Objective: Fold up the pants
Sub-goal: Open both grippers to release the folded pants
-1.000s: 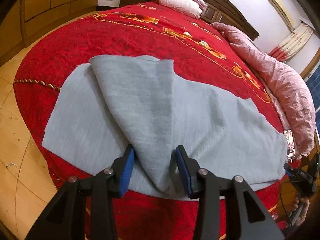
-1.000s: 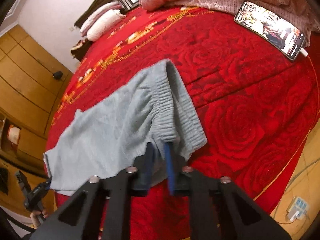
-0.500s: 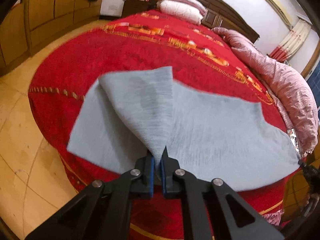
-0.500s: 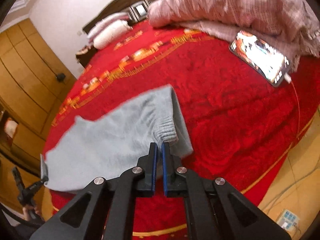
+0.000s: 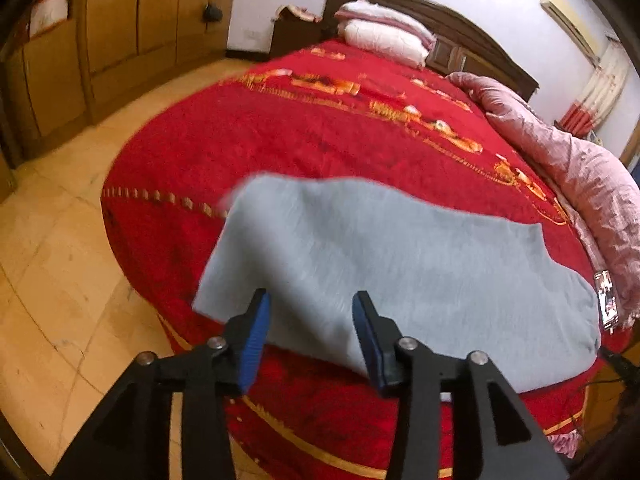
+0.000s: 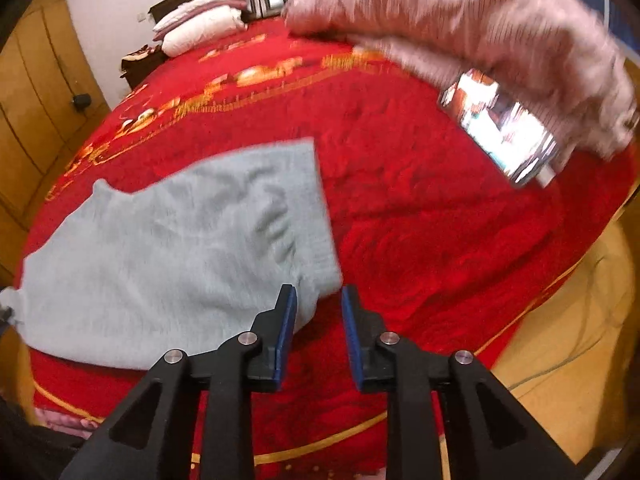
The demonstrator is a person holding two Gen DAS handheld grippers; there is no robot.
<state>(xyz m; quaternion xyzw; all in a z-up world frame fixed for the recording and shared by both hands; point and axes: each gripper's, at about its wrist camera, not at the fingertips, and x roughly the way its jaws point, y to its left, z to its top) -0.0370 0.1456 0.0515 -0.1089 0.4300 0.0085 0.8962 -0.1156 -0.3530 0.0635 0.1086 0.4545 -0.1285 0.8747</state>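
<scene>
The grey pants [image 5: 400, 256] lie flat across the near part of the red bedspread, folded lengthwise into one long panel. In the right wrist view the grey pants [image 6: 172, 248] show their ribbed waistband end at the right. My left gripper [image 5: 310, 328] is open just above the leg end near the bed's front edge, with nothing between its blue pads. My right gripper [image 6: 318, 316] is open too, close over the waistband corner, holding nothing.
A lit phone [image 6: 504, 136] lies on the bedspread to the right, beside a pink quilt [image 6: 460, 24]. Pillows [image 5: 384, 32] rest against the dark headboard. Wooden wardrobes [image 5: 100, 36] and tiled floor [image 5: 52, 280] flank the bed on the left.
Both grippers were shut on the pants half a second ago and have now opened and let go. The lifted leg flap and waistband now lie flat on the bed.
</scene>
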